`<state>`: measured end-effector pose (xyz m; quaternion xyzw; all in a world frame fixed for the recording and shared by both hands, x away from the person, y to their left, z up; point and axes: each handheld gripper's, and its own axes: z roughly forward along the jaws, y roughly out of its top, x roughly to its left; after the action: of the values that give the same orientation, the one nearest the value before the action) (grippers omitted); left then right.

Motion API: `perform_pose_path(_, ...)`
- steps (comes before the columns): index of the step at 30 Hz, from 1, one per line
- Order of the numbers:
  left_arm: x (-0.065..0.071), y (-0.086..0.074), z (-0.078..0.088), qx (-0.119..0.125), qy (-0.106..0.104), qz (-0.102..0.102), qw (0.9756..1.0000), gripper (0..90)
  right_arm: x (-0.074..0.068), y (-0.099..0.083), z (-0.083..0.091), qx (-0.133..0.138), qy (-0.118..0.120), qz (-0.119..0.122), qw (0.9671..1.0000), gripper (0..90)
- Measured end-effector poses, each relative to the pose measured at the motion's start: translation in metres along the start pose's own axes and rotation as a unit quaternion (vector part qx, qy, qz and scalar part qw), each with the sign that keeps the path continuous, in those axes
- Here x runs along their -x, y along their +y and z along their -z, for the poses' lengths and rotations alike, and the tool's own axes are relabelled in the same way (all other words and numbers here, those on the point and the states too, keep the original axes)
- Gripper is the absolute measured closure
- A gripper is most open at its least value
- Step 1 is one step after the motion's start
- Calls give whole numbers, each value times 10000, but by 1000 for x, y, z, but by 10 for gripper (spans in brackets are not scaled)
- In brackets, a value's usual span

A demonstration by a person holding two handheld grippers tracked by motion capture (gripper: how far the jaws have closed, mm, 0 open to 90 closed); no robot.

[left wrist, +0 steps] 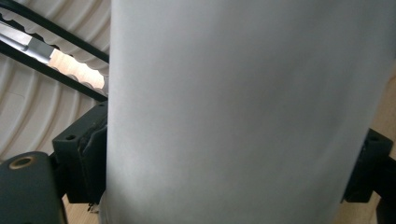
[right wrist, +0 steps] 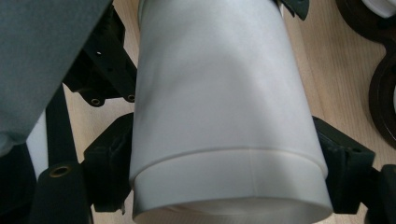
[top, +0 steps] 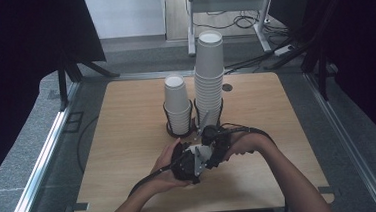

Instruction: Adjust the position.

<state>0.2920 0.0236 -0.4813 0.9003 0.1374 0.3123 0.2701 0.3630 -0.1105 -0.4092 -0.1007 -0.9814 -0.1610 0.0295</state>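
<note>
A white paper cup point(top: 202, 153) lies between both grippers just above the table's middle. My left gripper point(top: 192, 165) comes from the lower left and my right gripper point(top: 211, 136) from the upper right. In the left gripper view the cup point(left wrist: 243, 112) sits between the black jaws of my left gripper point(left wrist: 226, 163), pads against both sides. In the right gripper view my right gripper point(right wrist: 229, 163) presses on the cup point(right wrist: 219, 93) near its wide end, where a step runs round it. I cannot tell whether that is a second nested cup. The left gripper's jaws hold the far end.
Behind the hands a short stack of cups point(top: 177, 104) and a tall stack point(top: 209, 74) stand in black wire holders point(top: 170, 130) on the wooden table point(top: 128, 140). The holder rings point(right wrist: 383, 93) lie close on the right of the right gripper view.
</note>
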Motion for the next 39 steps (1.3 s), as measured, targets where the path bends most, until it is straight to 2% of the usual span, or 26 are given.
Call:
perform_pose_path(4,0,0,-1,-10,44,-7,10000,111,0,-1,0,-15,-8,26,10000,216)
perform_pose_path(8,-1,0,-1,39,14,84,10000,91,1,-2,0,88,-23,45,9999,223)
perform_pose_path(11,-2,1,-2,1,-81,214,9997,11,0,-4,0,127,-38,81,9999,226)
perform_pose_path(14,-2,1,0,-35,19,245,9997,0,1,-7,0,184,-63,61,9998,228)
perform_pose_path(18,-1,1,4,57,25,237,9997,0,4,-14,0,262,-136,-19,9996,229)
perform_pose_path(23,-2,-2,12,211,23,418,9989,0,5,-21,1,451,-216,-66,9987,229)
perform_pose_path(28,-7,-9,25,388,123,684,9968,4,4,-30,-2,695,-386,-194,9966,228)
perform_pose_path(30,-13,-13,31,460,28,897,9949,13,4,-33,-2,848,-412,-242,9953,228)
perform_pose_path(34,-15,-19,33,475,-26,1071,9931,13,4,-38,1,1227,-462,-345,9908,228)
perform_pose_path(39,-18,-26,35,496,-206,1388,9889,38,-2,-41,-1,1460,-563,-418,9868,225)
